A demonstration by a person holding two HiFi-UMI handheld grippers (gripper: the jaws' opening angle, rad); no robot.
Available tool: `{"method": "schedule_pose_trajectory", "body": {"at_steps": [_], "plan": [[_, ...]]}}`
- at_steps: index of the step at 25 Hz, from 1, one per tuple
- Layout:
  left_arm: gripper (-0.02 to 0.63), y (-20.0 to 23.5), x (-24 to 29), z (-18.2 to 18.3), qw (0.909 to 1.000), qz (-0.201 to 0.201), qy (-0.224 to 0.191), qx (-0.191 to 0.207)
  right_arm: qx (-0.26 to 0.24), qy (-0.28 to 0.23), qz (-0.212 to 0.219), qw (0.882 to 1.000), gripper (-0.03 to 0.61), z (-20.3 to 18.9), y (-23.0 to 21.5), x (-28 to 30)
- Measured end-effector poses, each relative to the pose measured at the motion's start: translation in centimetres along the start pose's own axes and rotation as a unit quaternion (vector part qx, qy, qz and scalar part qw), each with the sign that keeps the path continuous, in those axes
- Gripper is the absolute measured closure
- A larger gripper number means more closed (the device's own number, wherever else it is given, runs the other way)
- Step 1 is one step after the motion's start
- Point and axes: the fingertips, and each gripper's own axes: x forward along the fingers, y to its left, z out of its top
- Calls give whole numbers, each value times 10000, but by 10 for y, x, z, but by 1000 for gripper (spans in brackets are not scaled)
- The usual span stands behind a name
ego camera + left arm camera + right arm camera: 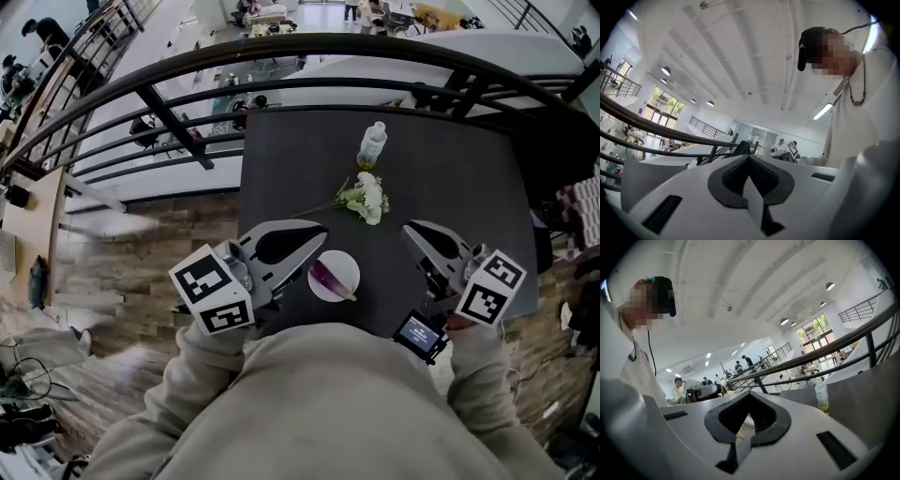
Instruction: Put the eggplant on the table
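A purple eggplant (330, 277) lies on a small white plate (348, 261) near the front edge of the dark table (450, 178). My left gripper (322, 234) hovers just left of the plate, its jaws closed together with nothing between them; in the left gripper view its tips (749, 155) meet and point level across the room. My right gripper (410, 229) is held to the right of the plate, also shut and empty. Seen in the right gripper view, its tips (751, 394) aim over the table.
A sprig of white flowers (366, 199) lies mid-table behind the plate. A clear bottle (372, 145) with yellowish liquid stands further back, also seen as the bottle (821, 397) in the right gripper view. A black railing (281, 56) curves beyond the table over a lower floor.
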Motion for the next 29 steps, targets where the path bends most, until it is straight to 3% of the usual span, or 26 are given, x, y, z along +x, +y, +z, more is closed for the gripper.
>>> {"method": "schedule_pose_trajectory", "body": {"at_steps": [8, 29], "plan": [[607, -11, 4, -3, 9999, -131, -48, -41, -243, -155, 9, 9996, 565, 17, 17, -4], [607, -9, -4, -16, 9997, -88, -57, -209, -524, 272, 16, 9983, 565, 6, 24, 11]]}}
